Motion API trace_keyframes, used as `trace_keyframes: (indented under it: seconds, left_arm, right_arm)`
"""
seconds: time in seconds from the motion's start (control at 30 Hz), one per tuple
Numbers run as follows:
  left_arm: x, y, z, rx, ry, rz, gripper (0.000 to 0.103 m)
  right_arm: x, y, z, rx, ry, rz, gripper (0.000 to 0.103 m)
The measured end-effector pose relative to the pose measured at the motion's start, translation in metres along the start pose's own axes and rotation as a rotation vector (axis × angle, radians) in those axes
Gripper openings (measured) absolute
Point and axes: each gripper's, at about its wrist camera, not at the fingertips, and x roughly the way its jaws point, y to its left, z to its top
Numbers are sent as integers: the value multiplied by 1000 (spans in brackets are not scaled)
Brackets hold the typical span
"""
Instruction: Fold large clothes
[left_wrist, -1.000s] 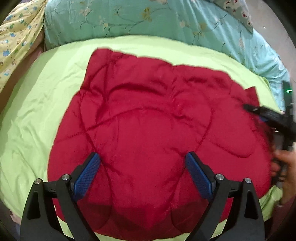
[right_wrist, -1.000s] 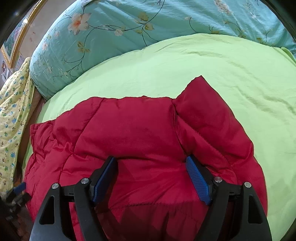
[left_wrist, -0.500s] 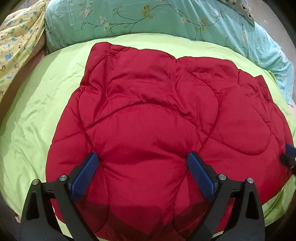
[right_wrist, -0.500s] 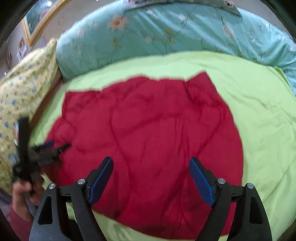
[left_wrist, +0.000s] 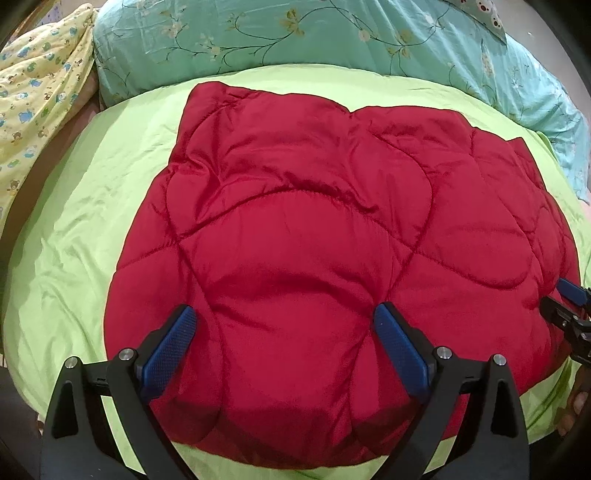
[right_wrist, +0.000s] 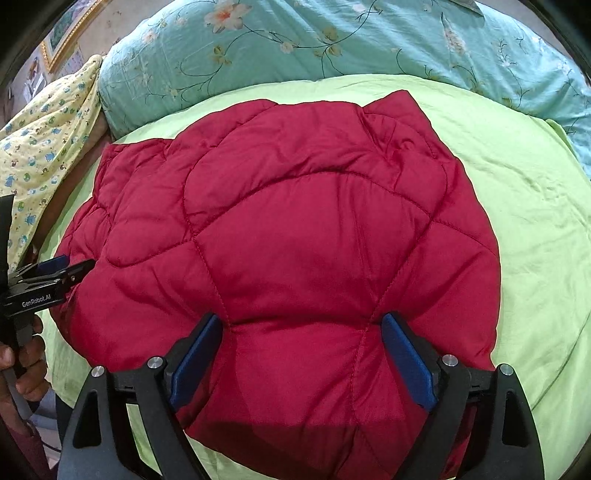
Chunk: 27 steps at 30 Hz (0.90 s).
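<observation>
A bedroom in a home is showing here. A smooth lime-green cotton bedsheet (right_wrist: 517, 206) is covering a mattress, a long teal floral-printed bolster pillow (right_wrist: 314, 44) is lying along its far edge, and a pale yellow cartoon-printed cloth (left_wrist: 40, 85) is hanging at the left. A gilt-framed picture (right_wrist: 70, 31) is hanging on the wall behind.

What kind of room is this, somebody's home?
Most likely a home bedroom: a red quilted jacket lies on a bed's green sheet, with a teal floral duvet behind and a framed picture on the wall.
</observation>
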Motion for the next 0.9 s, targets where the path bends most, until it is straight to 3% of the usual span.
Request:
trace_keyframes:
  seconds: [0.37,0.6,0.7,0.9]
  left_arm:
    - [-15,2,-10,2,-2,25,98]
    - [-37,-3,-22,39,-35,-16,98]
    - [-29,-8,-27,62,-11,-18,98]
    - [-25,-1,-28,22,11,-58,98]
  right_arm:
    - [-2,0,-2,6,0,-2,90]
    - [-4,-1,-3,19,7,-4,90]
    - [-6,-1,-2,24,8,-14,90]
    - [-44,26,-10,-32,-74,-60,89]
